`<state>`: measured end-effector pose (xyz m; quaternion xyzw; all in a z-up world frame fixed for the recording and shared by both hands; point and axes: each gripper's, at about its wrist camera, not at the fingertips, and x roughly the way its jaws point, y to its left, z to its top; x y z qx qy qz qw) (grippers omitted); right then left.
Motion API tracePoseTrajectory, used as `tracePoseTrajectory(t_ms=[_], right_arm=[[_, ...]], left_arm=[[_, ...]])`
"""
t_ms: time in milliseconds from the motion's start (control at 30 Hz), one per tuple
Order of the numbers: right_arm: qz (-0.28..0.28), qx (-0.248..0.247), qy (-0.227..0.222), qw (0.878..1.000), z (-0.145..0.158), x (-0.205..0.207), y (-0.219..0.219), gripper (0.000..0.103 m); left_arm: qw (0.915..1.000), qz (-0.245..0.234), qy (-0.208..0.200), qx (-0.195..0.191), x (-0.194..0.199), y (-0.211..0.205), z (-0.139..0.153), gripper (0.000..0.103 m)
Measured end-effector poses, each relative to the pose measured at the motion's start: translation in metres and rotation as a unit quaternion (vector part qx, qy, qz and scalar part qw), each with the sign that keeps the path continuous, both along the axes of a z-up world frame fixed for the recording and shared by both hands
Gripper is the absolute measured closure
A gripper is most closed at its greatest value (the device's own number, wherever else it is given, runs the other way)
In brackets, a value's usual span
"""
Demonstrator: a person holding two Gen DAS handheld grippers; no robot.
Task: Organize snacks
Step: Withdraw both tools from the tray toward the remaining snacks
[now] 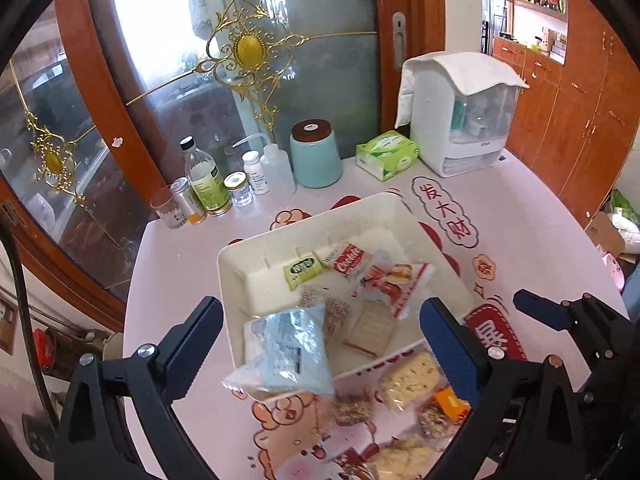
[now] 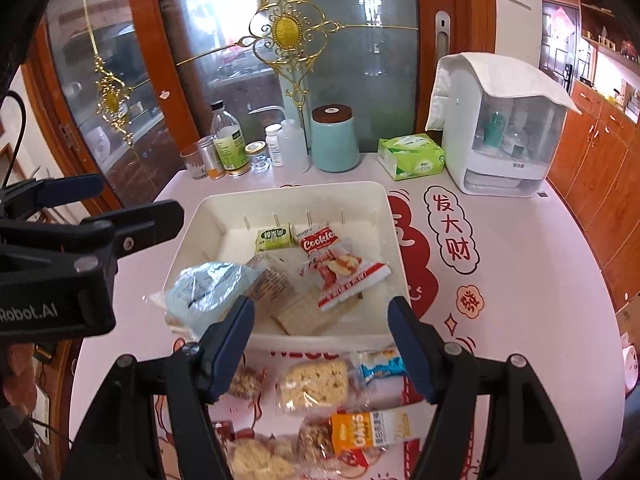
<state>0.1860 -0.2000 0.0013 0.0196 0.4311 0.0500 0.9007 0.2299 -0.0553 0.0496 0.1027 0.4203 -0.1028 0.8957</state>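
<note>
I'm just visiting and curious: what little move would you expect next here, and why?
Probably the right gripper drops onto the rice bar just below it. Both grippers are open and empty, the blue packet already lies over the bin edge, and several snacks remain on the table.

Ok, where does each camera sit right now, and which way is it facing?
Left wrist: above the bin's near-left corner, facing the glass door; own open left tongs frame the blue packet, right tongs at right.
Right wrist: over loose snacks, facing the same way; own open tongs, left tongs at left.
Shared: white bin, cookie packet.
</note>
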Motion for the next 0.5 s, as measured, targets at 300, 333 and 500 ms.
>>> tracePoseTrajectory(t_ms=[300,333,500], right_arm=[[0.026,-0.014,-0.008,1.000,0.012,-0.042,-0.024,0.033],[0.027,-0.015,-0.009,0.999,0.012,-0.046,-0.027,0.033],[0.027,-0.018,-0.007,0.999,0.010,-0.063,-0.046,0.033]], left_arm=[[0.9998,0.002,-0.001,-0.022,-0.043,-0.024,0.006,0.004],[0.9997,0.003,-0.001,-0.024,-0.048,-0.027,0.005,0.004],[0.9995,0.007,0.001,-0.030,-0.073,-0.036,-0.002,0.004]])
